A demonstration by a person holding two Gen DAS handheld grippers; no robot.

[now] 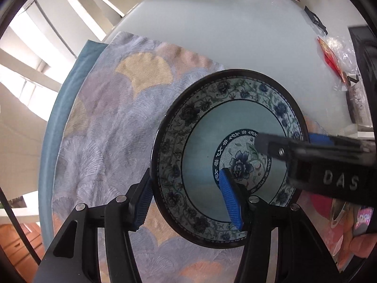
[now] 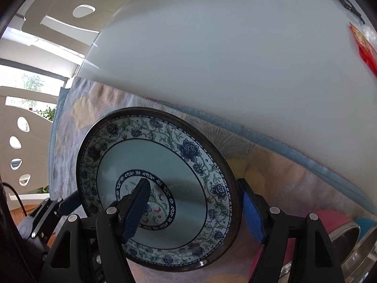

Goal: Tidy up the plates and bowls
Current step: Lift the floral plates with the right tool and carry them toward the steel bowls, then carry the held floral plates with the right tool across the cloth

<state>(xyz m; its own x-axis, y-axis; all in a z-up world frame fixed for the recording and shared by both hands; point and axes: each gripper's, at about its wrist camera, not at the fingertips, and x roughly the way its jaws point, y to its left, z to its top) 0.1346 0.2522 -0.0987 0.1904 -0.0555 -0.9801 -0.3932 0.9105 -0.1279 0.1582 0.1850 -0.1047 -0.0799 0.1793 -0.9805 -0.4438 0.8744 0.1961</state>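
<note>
Straddling opposite edges of one plate (image 1: pixel 235 127), both grippers point steeply down at a cloth (image 1: pixel 113 122) with a fan pattern in lilac, gold and peach, which lies over part of a pale round table (image 1: pixel 212 35). The plate has a dark rim, a band of blue flowers, a light blue well and a flower medallion in the middle; it sits above the cloth near the cloth's far edge, and whether it rests on the cloth or is lifted off it cannot be told. The left gripper (image 1: pixel 188 200) has one blue pad outside the plate's left rim and the other inside the well, so the rim stands between its half-spread jaws; the outer pad appears to touch the rim, but a firm grip cannot be told. The right gripper (image 2: pixel 195 212) reaches in from the other side, one finger over the medallion and the other just outside the right rim, with the jaws about half spread; contact there cannot be told either. In the left view the right gripper crosses the plate's right part. A pink bowl (image 2: pixel 329 219) with a metal rim shows at the lower right, and red packets (image 1: pixel 329 56) lie far off on the table.
</note>
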